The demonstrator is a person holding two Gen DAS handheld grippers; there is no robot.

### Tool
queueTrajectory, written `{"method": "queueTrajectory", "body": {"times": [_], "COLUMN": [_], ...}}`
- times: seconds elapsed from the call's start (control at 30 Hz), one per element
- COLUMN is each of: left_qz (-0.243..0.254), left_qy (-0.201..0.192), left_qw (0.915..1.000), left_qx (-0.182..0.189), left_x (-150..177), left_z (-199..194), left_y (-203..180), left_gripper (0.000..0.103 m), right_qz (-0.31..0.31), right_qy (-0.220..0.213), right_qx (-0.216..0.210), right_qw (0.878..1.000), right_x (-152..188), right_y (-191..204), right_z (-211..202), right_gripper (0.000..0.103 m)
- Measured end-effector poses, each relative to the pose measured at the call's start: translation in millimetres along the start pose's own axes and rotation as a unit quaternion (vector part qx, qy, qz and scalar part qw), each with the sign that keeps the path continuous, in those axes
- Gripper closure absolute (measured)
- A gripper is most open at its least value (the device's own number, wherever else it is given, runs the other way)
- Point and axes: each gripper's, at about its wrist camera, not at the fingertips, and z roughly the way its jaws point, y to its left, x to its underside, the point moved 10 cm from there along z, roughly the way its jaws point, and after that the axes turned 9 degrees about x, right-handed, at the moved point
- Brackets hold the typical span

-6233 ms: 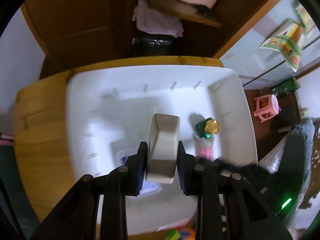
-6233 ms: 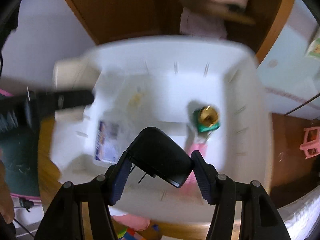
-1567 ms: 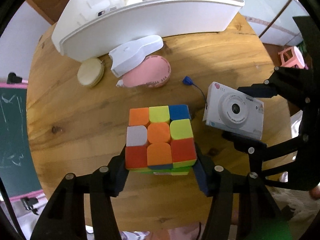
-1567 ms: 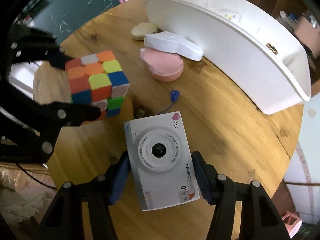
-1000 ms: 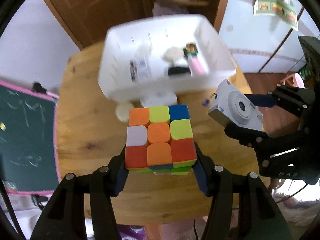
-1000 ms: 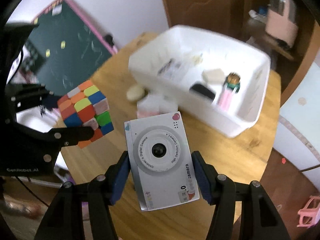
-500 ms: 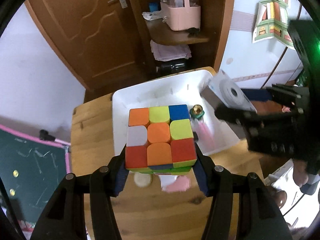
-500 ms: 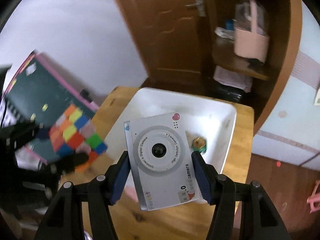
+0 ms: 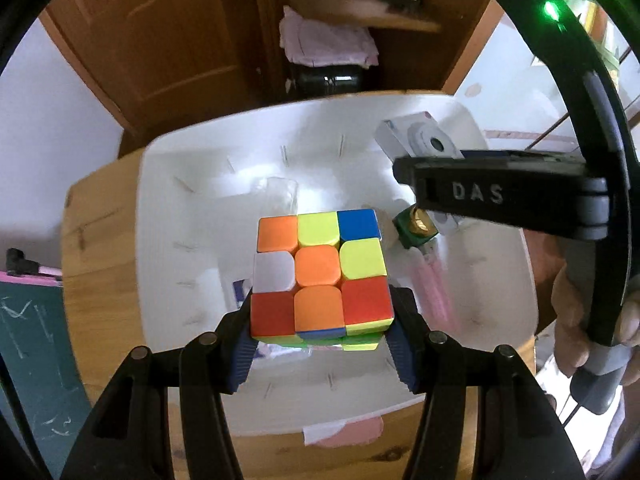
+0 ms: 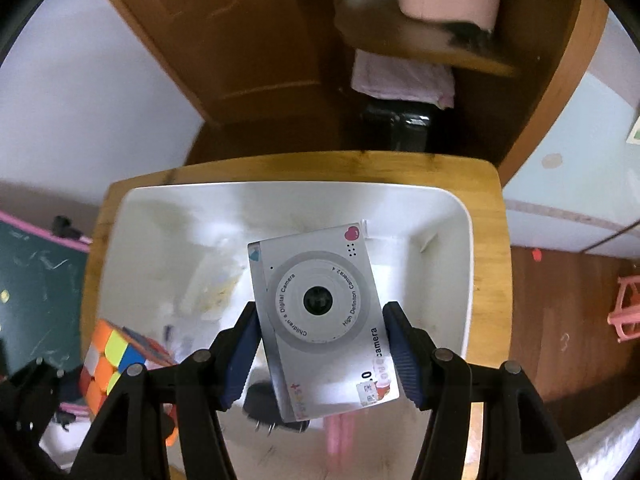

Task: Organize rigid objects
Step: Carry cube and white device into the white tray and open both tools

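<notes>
My left gripper (image 9: 322,338) is shut on a multicoloured puzzle cube (image 9: 320,272), held over the middle of the white bin (image 9: 160,216). The right gripper (image 10: 322,352) is shut on a white children's camera (image 10: 320,312), held over the same white bin (image 10: 452,280). From the left wrist view the camera (image 9: 424,140) hangs over the bin's far right corner. From the right wrist view the cube (image 10: 110,360) shows at the lower left. Both grippers point steeply down.
Inside the bin lie a green bottle with a gold cap (image 9: 416,230), a pink item (image 9: 434,284) and a clear packet (image 9: 280,192). The bin rests on a wooden table (image 9: 100,264). A pink disc (image 9: 348,436) lies by the bin's near wall. A hand (image 9: 568,320) holds the right gripper's handle.
Both grippers have moved in over the bin and lower, so the bin looks larger. The right gripper has rolled, and its camera now hangs over the bin's far right corner.
</notes>
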Motion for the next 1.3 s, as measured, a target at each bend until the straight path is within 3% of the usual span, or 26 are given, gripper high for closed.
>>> {"method": "queueTrajectory", "body": {"times": [0.33, 0.67, 0.83, 0.93, 1.3], "left_qz": [0.004, -0.009, -0.017, -0.01, 0.001], "left_qy": [0.039, 0.049, 0.047, 0.033, -0.014], "left_qw": [0.999, 0.9984, 0.9983, 0.9989, 0.9998], "left_qx": [0.022, 0.025, 0.03, 0.032, 0.012], "left_x": [4.5, 5.6, 9.7, 8.6, 34.7], "left_z": [39.6, 48.9, 43.3, 29.3, -43.2], "left_y": [3.1, 10.2, 10.5, 6.7, 10.8], "left_gripper": [0.043, 0.043, 0.04, 0.014, 0.013], "right_qz": [0.003, 0.001, 0.006, -0.003, -0.004], "right_qy": [0.045, 0.047, 0.031, 0.015, -0.056], "right_qx": [0.016, 0.008, 0.003, 0.006, -0.004], "right_qw": [0.999, 0.999, 0.999, 1.0, 0.998], "right_x": [-6.2, -11.8, -5.2, 3.7, 44.8], "right_y": [11.3, 22.1, 18.4, 16.0, 12.1], "right_z": [38.1, 44.3, 22.4, 2.3, -86.8], "right_gripper": [0.041, 0.042, 0.042, 0.042, 0.042]}}
